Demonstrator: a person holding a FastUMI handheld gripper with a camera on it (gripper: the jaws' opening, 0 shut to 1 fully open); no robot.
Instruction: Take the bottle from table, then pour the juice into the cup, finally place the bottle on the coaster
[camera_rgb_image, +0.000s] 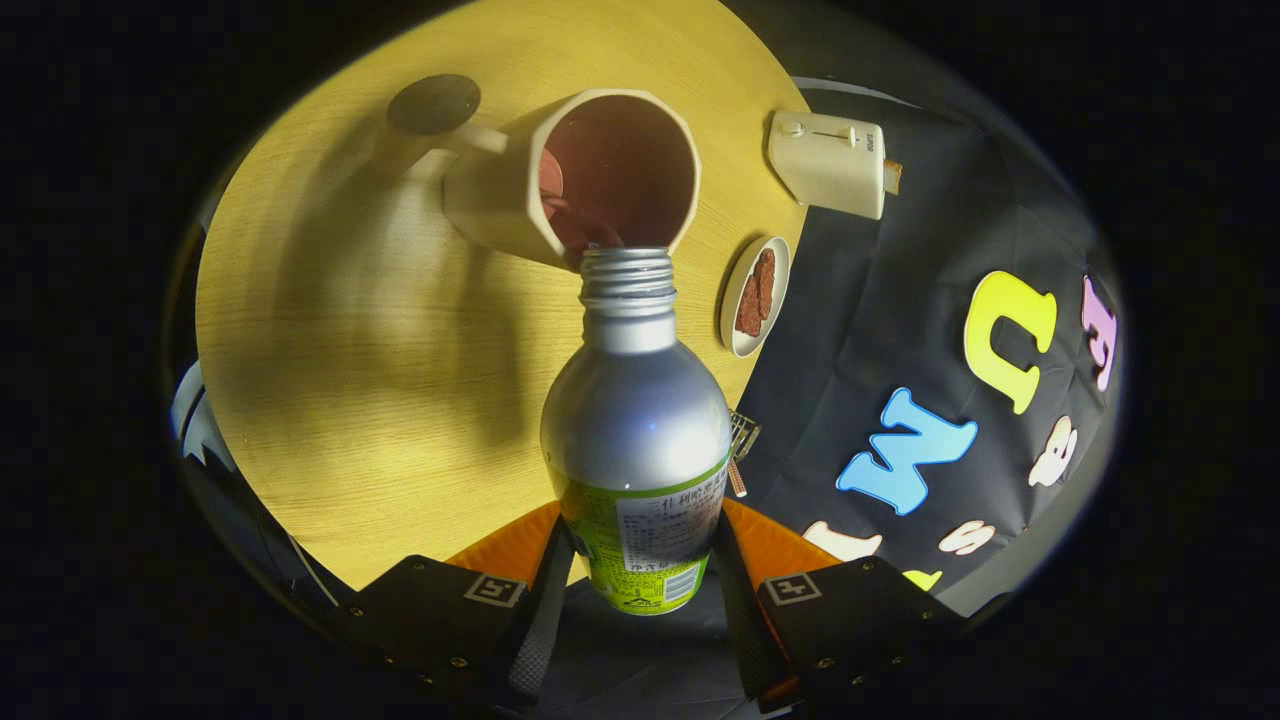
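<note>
My gripper (637, 560) is shut on the labelled lower body of a silver bottle (636, 420), one finger on each side. The bottle is tipped forward, and its open threaded neck (628, 282) reaches the rim of a cream cup (580, 180). The cup has a dark pinkish inside and a handle on its far side, and stands on the round wooden table (350, 400). Whether juice is flowing I cannot tell. Beyond the cup's handle a dark round coaster (433, 103) lies flat on the table.
A cream toaster (830, 162) sits past the cup near the table's edge. Closer in, a small white dish (755, 296) holds brown strips. A small metal item (742, 440) lies at the table's rim beside the bottle. The black cloth wall hangs behind these.
</note>
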